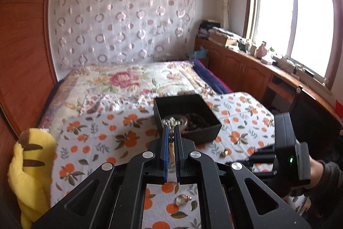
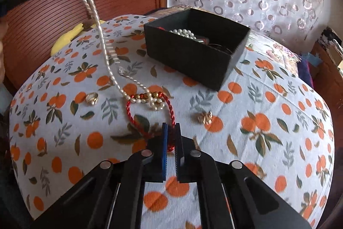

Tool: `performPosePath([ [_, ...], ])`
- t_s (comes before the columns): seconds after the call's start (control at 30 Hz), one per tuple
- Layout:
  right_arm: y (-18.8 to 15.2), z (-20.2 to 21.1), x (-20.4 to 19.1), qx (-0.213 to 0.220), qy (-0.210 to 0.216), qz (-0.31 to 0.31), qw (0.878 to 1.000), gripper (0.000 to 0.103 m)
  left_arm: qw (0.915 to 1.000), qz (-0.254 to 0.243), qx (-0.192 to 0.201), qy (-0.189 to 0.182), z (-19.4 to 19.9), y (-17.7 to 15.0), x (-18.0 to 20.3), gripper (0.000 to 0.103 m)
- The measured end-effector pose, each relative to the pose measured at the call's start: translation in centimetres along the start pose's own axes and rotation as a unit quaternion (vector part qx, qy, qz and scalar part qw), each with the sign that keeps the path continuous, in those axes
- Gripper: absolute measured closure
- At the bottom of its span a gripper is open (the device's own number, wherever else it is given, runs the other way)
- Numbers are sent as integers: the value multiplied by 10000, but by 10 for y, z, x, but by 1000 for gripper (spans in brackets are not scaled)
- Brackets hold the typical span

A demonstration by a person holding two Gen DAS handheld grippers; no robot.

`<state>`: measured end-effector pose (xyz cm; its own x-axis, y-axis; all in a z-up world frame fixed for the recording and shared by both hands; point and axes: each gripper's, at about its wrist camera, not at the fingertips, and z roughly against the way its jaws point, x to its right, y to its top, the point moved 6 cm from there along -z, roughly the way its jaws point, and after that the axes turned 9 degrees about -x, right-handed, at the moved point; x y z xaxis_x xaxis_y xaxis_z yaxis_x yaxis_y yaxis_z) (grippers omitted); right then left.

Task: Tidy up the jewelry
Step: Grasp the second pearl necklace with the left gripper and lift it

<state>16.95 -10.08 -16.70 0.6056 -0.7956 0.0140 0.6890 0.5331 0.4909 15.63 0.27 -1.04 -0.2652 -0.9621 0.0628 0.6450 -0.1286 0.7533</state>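
A black open box (image 2: 193,50) sits on the orange-print cloth and holds pearls and dark jewelry; it also shows in the left wrist view (image 1: 188,115). My left gripper (image 1: 171,132) is shut on a white pearl necklace (image 2: 107,57), lifted above the cloth; the strand hangs down with its lower end lying on the cloth across a red cord bracelet (image 2: 154,113). My right gripper (image 2: 170,128) is shut on the near loop of that red cord bracelet, low over the cloth. A gold ring (image 2: 92,98) and a gold earring (image 2: 205,117) lie loose.
A yellow plush toy (image 1: 32,173) lies at the cloth's left edge. A floral bed (image 1: 128,83) lies behind, with a wooden cabinet (image 1: 246,70) under the window. A gold ring (image 1: 182,200) lies below the left gripper.
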Motion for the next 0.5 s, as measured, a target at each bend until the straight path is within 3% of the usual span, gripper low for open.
performPosePath([
  [0.5, -4, 70, 13, 716, -370, -267, 9964, 97, 9977, -238, 602, 207, 56, 32, 20, 99],
])
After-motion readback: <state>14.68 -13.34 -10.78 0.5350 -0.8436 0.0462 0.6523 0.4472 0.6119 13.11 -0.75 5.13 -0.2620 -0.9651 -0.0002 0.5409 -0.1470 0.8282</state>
